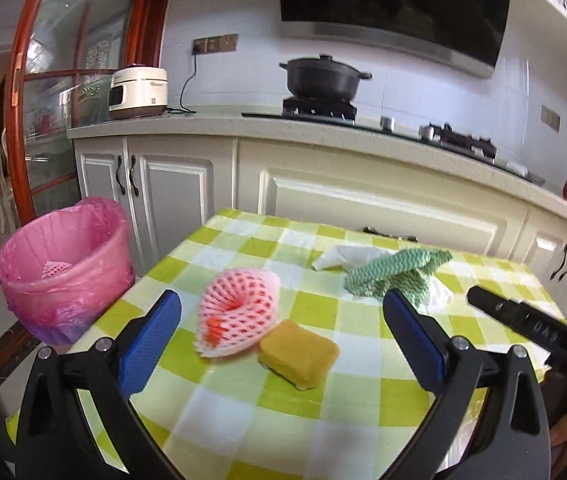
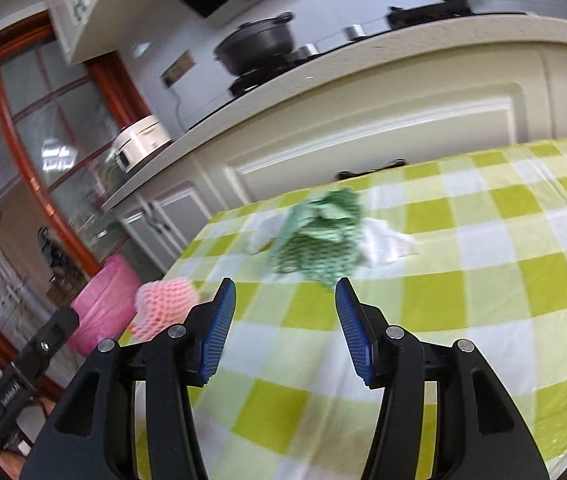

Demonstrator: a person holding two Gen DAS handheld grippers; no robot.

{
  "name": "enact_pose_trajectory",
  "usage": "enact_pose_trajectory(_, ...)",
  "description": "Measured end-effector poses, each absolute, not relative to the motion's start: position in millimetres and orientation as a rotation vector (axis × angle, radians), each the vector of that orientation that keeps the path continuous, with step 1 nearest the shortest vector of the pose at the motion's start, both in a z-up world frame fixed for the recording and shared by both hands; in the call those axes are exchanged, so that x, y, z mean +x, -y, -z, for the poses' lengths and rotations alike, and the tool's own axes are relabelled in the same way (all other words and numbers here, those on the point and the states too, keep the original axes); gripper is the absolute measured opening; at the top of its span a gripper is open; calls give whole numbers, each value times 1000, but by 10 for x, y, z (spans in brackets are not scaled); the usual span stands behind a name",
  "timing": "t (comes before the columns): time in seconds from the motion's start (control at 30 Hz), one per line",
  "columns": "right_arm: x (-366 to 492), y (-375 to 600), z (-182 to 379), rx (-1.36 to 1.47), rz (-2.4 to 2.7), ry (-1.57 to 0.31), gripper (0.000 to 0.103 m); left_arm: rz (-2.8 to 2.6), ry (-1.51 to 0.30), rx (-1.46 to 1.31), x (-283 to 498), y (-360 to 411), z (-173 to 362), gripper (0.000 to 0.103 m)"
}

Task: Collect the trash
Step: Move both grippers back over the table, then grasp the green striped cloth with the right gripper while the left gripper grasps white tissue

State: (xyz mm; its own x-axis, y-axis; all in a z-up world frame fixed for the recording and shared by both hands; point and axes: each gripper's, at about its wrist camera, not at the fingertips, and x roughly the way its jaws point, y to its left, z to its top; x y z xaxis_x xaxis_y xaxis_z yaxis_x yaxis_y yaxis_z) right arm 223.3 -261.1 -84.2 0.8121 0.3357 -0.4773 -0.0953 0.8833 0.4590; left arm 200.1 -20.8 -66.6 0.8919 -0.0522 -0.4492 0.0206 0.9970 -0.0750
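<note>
Black pot (image 1: 321, 78) on stove (image 1: 319, 106); rice cooker (image 1: 138, 92) on counter (image 1: 219, 122).

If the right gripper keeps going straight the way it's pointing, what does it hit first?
Probably the green cloth: it lies directly ahead of the open right gripper, with only bare tablecloth between. The picture is blurred, so depth is uncertain.

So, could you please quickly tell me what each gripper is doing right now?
Left gripper: open, holding nothing.
Right gripper: open, holding nothing.
</note>
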Motion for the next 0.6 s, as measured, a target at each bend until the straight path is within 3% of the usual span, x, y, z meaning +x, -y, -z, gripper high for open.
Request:
enact_pose_trajectory(0.3,2501,2707,925,399,-201,-604,73,84,-502,-37,2104,356,847,98)
enact_pose_trajectory(0.6,3094,2520,921,319,-198,-626,83,93,-539,-117,2175,177,955,98)
